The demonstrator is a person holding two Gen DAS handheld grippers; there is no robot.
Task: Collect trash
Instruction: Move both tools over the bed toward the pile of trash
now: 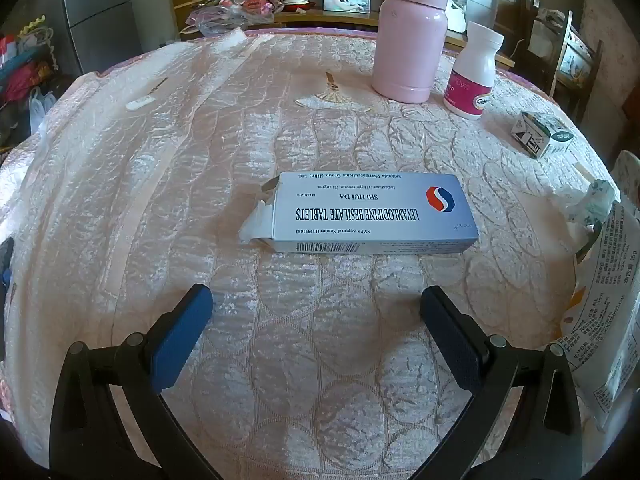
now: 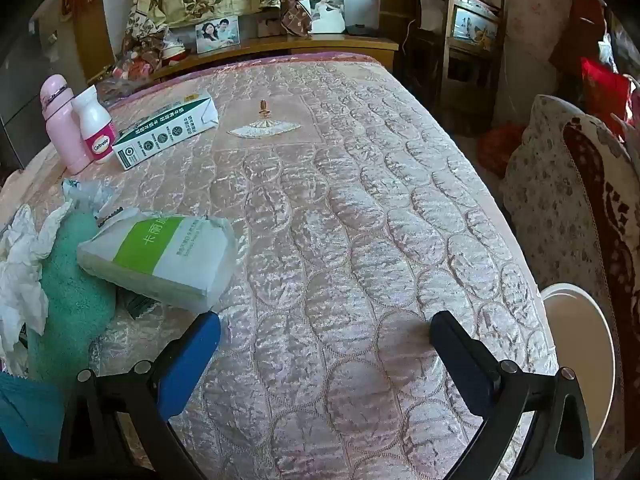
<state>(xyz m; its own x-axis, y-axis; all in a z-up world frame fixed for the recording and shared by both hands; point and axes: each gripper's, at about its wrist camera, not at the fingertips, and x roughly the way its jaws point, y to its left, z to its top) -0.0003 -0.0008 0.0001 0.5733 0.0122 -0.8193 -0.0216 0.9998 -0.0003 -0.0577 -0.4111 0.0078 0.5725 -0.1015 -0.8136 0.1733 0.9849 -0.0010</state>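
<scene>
Both tools gape wide over the quilted mattress (image 1: 160, 168), holding nothing: the left tool (image 1: 316, 312) and the right tool (image 2: 325, 334). Only the left view shows the one torn tablet box (image 1: 366, 213), lying flat just ahead. Only the right view shows one white-green packet (image 2: 160, 258), crumpled tissue (image 2: 22, 264) and one white bin (image 2: 580, 360). Farther off stand one pink flask (image 1: 410, 36) and one pill bottle (image 1: 472, 72).

White packet (image 1: 604, 320): cut off by the right frame edge. Crumpled tissue (image 2: 20, 272) and teal cloth (image 2: 24, 420): cropped at left. White tub (image 2: 576, 360): partly hidden behind the mattress (image 2: 360, 240).
</scene>
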